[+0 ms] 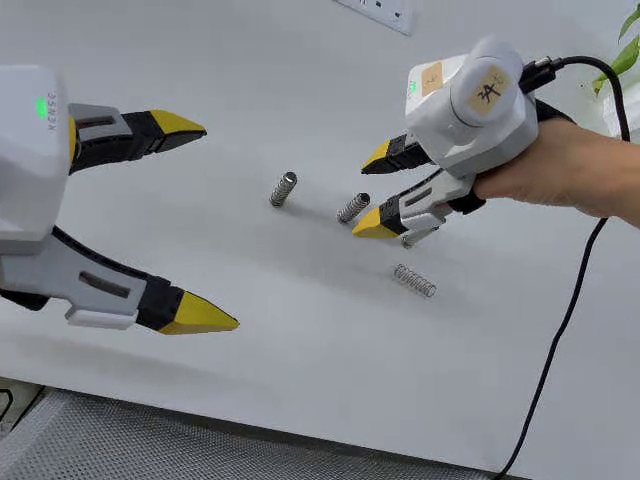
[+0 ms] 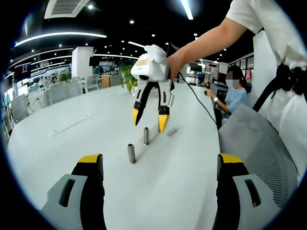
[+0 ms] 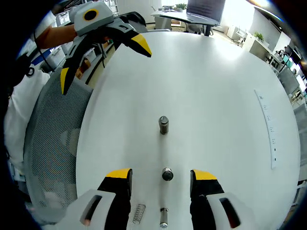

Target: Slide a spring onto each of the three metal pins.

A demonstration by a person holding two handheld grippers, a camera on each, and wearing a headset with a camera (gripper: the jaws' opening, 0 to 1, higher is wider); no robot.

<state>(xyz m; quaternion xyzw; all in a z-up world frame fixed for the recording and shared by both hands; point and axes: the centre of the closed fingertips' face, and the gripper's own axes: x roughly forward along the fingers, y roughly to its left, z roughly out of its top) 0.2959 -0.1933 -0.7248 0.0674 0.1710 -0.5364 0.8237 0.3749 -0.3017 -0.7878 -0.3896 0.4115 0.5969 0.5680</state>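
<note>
Two metal pins stand on the white table (image 1: pixel 250 80), each with a spring on it: the left pin (image 1: pixel 284 188) (image 2: pixel 131 153) (image 3: pixel 164 124) and the middle pin (image 1: pixel 353 207) (image 2: pixel 146 135) (image 3: pixel 167 174). A third, bare pin (image 1: pixel 415 237) (image 3: pixel 164 216) sits under my right gripper's lower jaw. One loose spring (image 1: pixel 414 280) (image 2: pixel 171 131) (image 3: pixel 139 213) lies flat beside it. My right gripper (image 1: pixel 366 197) (image 2: pixel 149 122) (image 3: pixel 161 174) hovers open just above the middle pin, holding nothing. Off to the left, my left gripper (image 1: pixel 205 222) (image 2: pixel 159 160) (image 3: pixel 103 64) is held wide open and holds nothing.
A black cable (image 1: pixel 570 320) trails from the right gripper across the table's right side. A grey mesh chair (image 1: pixel 150 440) (image 3: pixel 48 158) stands at the near table edge. A socket strip (image 1: pixel 385 12) lies at the far edge, and a person (image 2: pixel 235 93) sits beyond the table.
</note>
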